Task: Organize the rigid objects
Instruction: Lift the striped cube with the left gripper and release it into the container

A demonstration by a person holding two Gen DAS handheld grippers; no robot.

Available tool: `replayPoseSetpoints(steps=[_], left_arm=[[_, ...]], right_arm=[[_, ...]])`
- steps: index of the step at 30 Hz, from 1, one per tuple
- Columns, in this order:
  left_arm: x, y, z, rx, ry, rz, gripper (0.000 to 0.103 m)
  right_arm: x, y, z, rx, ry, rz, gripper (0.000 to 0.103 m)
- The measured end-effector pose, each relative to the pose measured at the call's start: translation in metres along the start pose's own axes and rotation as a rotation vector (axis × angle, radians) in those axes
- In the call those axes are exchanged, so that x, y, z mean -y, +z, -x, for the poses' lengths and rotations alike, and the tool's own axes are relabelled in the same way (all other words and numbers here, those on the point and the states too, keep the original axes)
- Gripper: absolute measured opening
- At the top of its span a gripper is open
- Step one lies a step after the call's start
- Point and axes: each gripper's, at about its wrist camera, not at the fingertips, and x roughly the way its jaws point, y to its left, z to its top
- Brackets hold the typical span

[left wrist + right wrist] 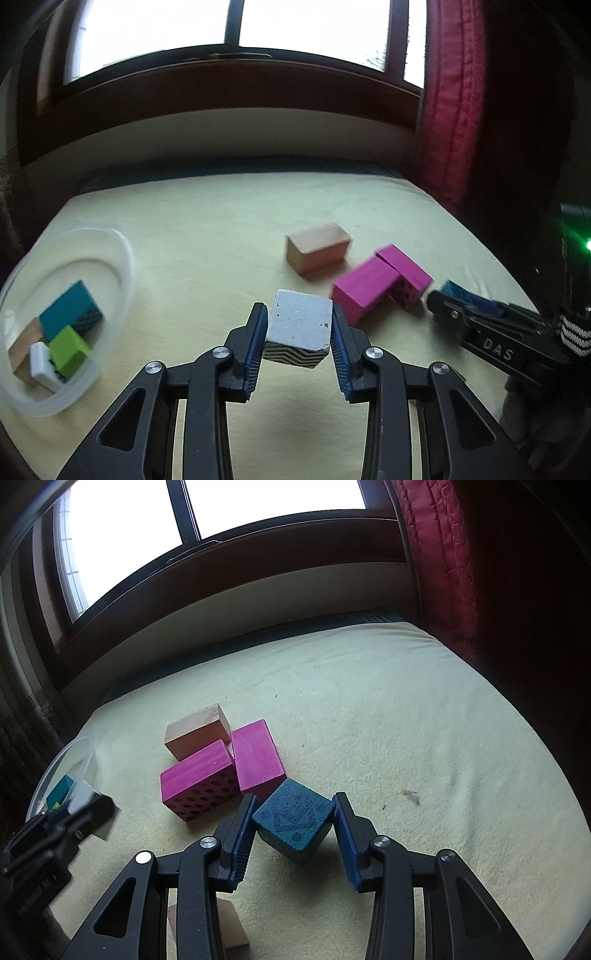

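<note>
My left gripper [298,325] is shut on a white cube [300,320] with a zigzag-striped side, held above the cream cloth. To its left a clear round bowl [122,258] holds teal, green, white and wooden blocks. My right gripper [293,812] is shut on a dark blue cube [292,814] with a printed top, close to the cloth. That gripper also shows in the left wrist view, at the right as the right gripper [448,301]. Two magenta blocks [199,781] [256,757] and a plain wooden block [197,731] lie just beyond it.
Cream cloth [406,720] covers the table up to a dark window sill at the back. A red curtain [454,103] hangs at the right. A small wooden piece [232,928] lies under my right gripper. The bowl [85,753] shows at the left edge of the right wrist view.
</note>
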Motion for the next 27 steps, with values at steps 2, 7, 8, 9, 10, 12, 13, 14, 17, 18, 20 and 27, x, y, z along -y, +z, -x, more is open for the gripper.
replayPoseSetpoints(steps=[2, 7, 8, 9, 10, 12, 13, 14, 17, 18, 20, 27], left_arm=[[-0.007, 0.002, 0.003, 0.014, 0.024, 0.014, 0.035], [-0.028, 0.005, 0.007, 0.027, 0.063, 0.068, 0.035], [-0.032, 0.005, 0.007, 0.030, 0.070, 0.079, 0.035], [-0.037, 0.006, 0.008, 0.033, 0.078, 0.092, 0.035], [-0.040, 0.006, 0.009, 0.036, 0.084, 0.100, 0.035], [-0.049, 0.008, 0.011, 0.046, 0.105, 0.123, 0.035], [-0.054, 0.009, 0.013, 0.051, 0.116, 0.136, 0.035], [-0.060, 0.010, 0.015, 0.055, 0.127, 0.148, 0.035], [-0.073, 0.012, 0.019, 0.068, 0.163, 0.180, 0.035], [-0.078, 0.013, 0.021, 0.074, 0.177, 0.187, 0.035], [-0.085, 0.014, 0.024, 0.081, 0.199, 0.198, 0.035], [-0.108, 0.016, 0.035, 0.107, 0.262, 0.228, 0.034]], right_arm=[[0.000, 0.000, 0.000, 0.000, -0.001, -0.001, 0.044], [0.000, 0.000, 0.001, 0.003, -0.001, -0.002, 0.044], [0.000, 0.000, 0.001, 0.004, -0.001, -0.003, 0.044], [0.000, 0.000, 0.002, 0.004, -0.002, -0.003, 0.044], [0.000, 0.000, 0.002, 0.004, -0.002, -0.004, 0.044], [0.000, 0.000, 0.002, 0.002, -0.001, -0.001, 0.044], [0.000, 0.000, 0.002, 0.002, 0.000, -0.001, 0.044], [0.000, 0.000, 0.002, 0.002, -0.001, -0.002, 0.044], [0.000, 0.000, 0.002, 0.003, 0.000, -0.002, 0.044], [0.000, -0.001, 0.002, 0.003, 0.000, -0.002, 0.044], [0.000, -0.001, 0.002, 0.004, -0.001, -0.003, 0.044], [0.000, -0.001, 0.003, 0.005, -0.001, -0.006, 0.044]])
